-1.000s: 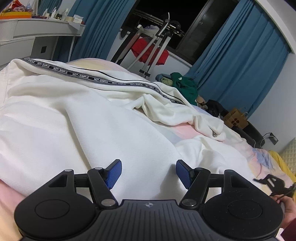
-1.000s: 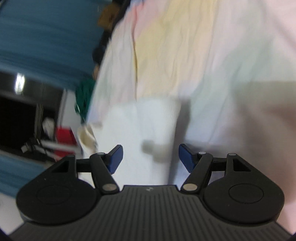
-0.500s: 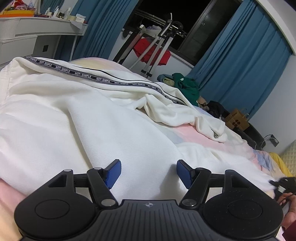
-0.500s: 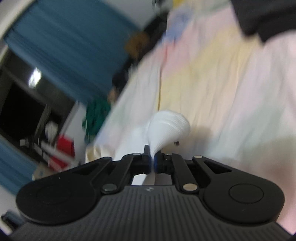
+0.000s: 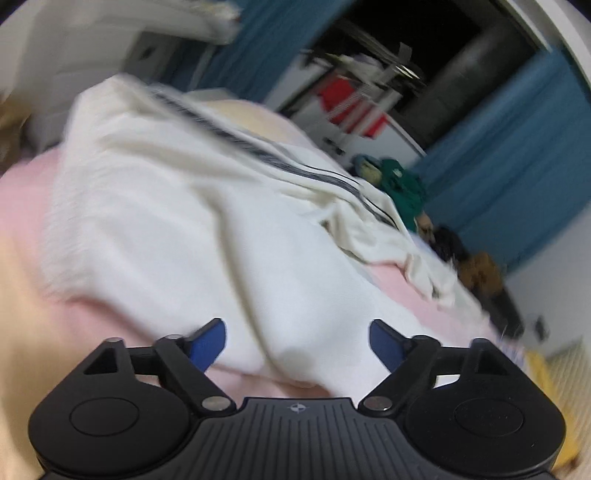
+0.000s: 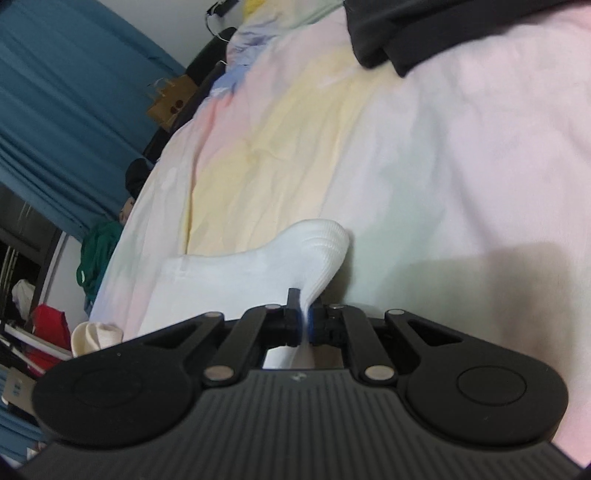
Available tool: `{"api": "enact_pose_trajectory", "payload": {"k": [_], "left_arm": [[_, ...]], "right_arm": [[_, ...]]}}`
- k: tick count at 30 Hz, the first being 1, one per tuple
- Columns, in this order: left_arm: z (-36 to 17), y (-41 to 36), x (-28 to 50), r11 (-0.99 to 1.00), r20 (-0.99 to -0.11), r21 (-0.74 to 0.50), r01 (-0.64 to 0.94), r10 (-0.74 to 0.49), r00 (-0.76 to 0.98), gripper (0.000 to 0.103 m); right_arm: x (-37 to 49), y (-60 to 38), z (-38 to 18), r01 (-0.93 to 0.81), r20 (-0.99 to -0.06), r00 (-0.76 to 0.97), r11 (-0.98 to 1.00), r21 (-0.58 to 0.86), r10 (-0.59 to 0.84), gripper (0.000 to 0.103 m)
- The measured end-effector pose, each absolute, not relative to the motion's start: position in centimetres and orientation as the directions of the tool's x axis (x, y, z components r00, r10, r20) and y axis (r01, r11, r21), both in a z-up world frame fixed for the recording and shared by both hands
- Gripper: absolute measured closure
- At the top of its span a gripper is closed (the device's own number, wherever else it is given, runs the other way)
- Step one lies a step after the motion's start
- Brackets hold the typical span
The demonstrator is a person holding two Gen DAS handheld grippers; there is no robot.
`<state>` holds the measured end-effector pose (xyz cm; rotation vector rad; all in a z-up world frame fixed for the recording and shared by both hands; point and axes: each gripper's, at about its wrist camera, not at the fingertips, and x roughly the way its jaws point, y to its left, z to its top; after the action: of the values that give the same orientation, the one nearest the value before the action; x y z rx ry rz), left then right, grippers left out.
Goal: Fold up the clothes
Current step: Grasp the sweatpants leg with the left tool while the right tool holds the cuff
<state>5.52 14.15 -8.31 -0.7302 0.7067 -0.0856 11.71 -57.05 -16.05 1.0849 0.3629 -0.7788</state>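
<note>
A white garment (image 5: 192, 229) with a dark lettered stripe (image 5: 258, 155) lies spread and rumpled over the pastel bedsheet (image 5: 26, 206). My left gripper (image 5: 297, 345) hovers over its near edge, jaws opening wide, cloth below them but nothing pinched. In the right wrist view my right gripper (image 6: 304, 325) is shut on a ribbed white cuff (image 6: 310, 254) of the same pale cloth, lifting it off the pink, yellow and green sheet (image 6: 424, 166). The rest of that cloth trails down to the left.
A dark garment (image 6: 424, 33) lies at the far end of the bed. Blue curtains (image 5: 517, 155), a drying rack with a red item (image 5: 347, 103), a green clothes heap (image 5: 399, 188) and a cardboard box (image 6: 170, 103) stand beyond the bed edge. A white desk (image 5: 92, 40) is at left.
The right gripper closed on the white cuff and raised it. The left gripper's jaws widened and its view swung and rolled, now blurred, showing more pink sheet at left.
</note>
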Motion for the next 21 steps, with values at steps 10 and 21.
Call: {"api": "enact_pose_trajectory", "payload": {"k": [10,21], "left_arm": [[-14.3,19.6,7.4,0.479,-0.588,-0.783,-0.397,-0.362,0.724,0.014],[-14.2,24.4,8.9,0.386,-0.572,-0.792,-0.474,-0.194,0.797,0.078]], "right_arm": [[12.9,-56.6,-15.7,0.733,-0.622,0.674,0.26,0.628,-0.399,0.096],[13.0,-56.2,-15.8,0.726,-0.606,0.679,0.259,0.637,-0.414,0.096]]}}
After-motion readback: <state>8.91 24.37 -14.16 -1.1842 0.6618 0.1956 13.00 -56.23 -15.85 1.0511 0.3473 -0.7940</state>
